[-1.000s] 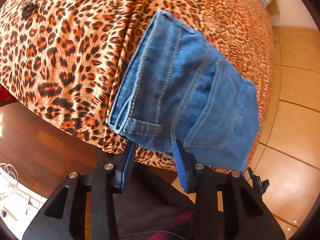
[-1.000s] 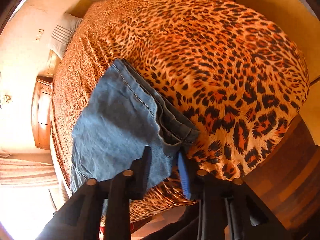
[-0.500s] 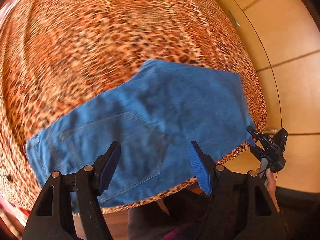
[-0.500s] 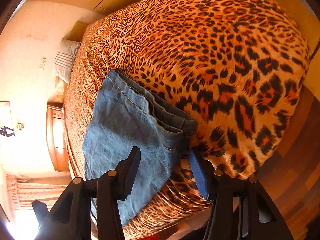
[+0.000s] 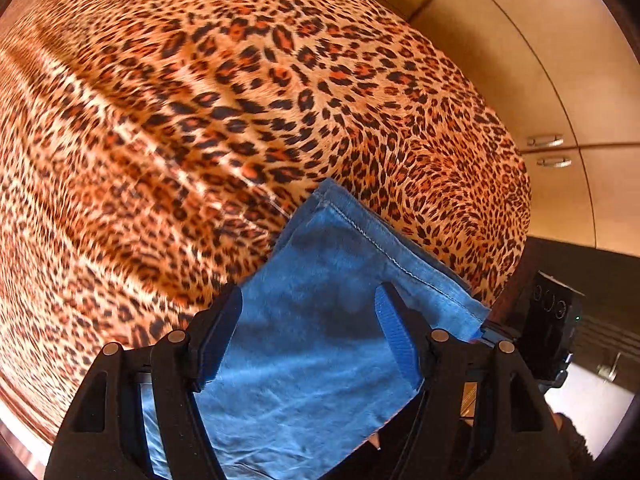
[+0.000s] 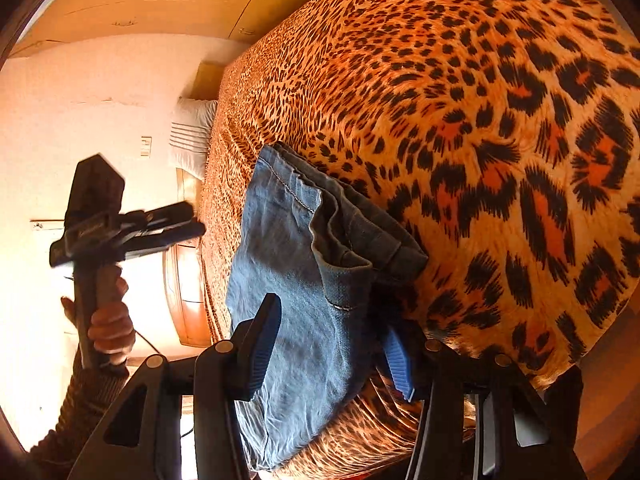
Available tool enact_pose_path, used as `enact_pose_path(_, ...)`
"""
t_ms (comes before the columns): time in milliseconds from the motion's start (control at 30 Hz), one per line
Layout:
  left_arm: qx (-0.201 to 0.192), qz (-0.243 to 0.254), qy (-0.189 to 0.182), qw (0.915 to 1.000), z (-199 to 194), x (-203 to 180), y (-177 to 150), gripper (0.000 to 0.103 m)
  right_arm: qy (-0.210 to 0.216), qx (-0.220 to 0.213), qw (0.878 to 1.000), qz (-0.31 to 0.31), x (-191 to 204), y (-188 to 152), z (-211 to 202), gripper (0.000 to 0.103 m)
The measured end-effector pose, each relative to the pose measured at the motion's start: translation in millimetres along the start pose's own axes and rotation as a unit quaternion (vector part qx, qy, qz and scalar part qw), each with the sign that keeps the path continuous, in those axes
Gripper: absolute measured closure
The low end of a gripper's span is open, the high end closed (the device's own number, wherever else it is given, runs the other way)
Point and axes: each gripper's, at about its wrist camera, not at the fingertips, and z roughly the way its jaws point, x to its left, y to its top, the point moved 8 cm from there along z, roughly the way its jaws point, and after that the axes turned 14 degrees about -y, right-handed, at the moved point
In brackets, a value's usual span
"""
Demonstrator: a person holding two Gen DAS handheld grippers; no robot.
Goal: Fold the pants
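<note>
The jeans lay folded in a thick stack at the near edge of the bed, close to its near corner, w/ the hems and raw edges piled on top toward the middle of the bed. A second earlier the left gripper sat at the waistband end w/ the belt loop and pocket right between its fingers; it had since swung across to the other end of the stack, and in its own view it now looked almost straight down on plain denim near a stitched hem. Its fingers had just opened up and stood spread, cloth under them but not pinched. The right gripper had dipped a little lower over the same end; fingers apart on either side of the stack's edge, pads not visibly pressing the denim. Its view also caught the left gripper off the side of the bed, held up by a hand.

Judgement: the fold had been let go and the stack sat on its own, so fold prob. done or nearly. What's left looked like squaring or smoothing.
</note>
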Motion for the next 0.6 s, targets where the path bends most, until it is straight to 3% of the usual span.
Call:
enact_pose_path(167,0.074,0.090,0.026,0.9929,36.5,-5.4,17.2,0.034,0.003,-0.009,1.000,-0.007,-4.5,-4.4,-5.3,0.053)
enact_pose_path(333,0.116,0.134,0.041,0.9832,70.4,-8.4,21.8,0.033,0.000,-0.033,0.999,-0.008,-9.6,-15.9,-16.3,0.053)
enact_pose_path(400,0.122,0.158,0.037,0.9792,78.7,-16.4,16.9,0.019,-0.002,-0.038,0.999,-0.002,-9.9,-20.7,-18.5,0.053)
enact_pose_path(600,0.121,0.212,0.019,0.9695,93.7,-50.6,-3.7,0.023,-0.007,-0.051,0.999,0.016,-9.1,-29.7,-23.8,0.053)
